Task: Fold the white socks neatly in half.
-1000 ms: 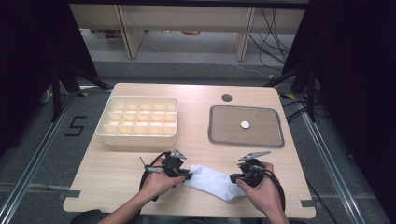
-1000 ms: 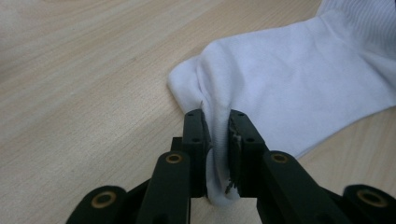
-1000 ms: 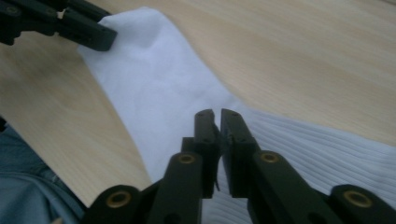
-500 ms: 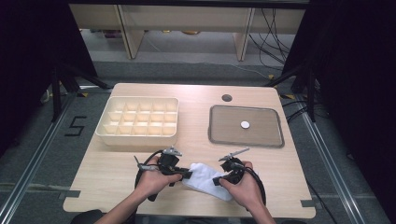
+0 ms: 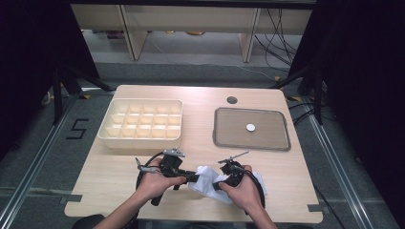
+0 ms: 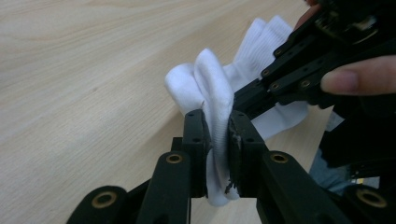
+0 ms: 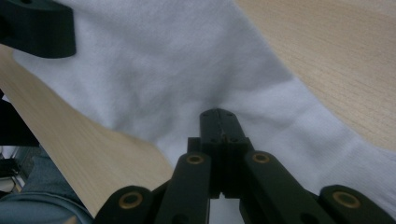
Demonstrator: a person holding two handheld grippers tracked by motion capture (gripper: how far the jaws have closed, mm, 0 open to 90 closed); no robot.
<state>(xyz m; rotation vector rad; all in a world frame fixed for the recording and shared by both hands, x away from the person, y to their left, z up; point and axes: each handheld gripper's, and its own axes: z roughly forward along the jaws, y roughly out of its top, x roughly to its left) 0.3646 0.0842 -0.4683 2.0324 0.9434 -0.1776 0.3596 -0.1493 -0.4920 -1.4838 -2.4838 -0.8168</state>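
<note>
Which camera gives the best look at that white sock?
The left gripper view: the sock stands bunched between the left gripper jaws, folds clear. The right gripper view shows flat white fabric up close; the high view shows a small white heap between the hands.

both tools (image 5: pixel 190 177) (image 5: pixel 217 185) on white cloth (image 5: pixel 205 179)
</note>
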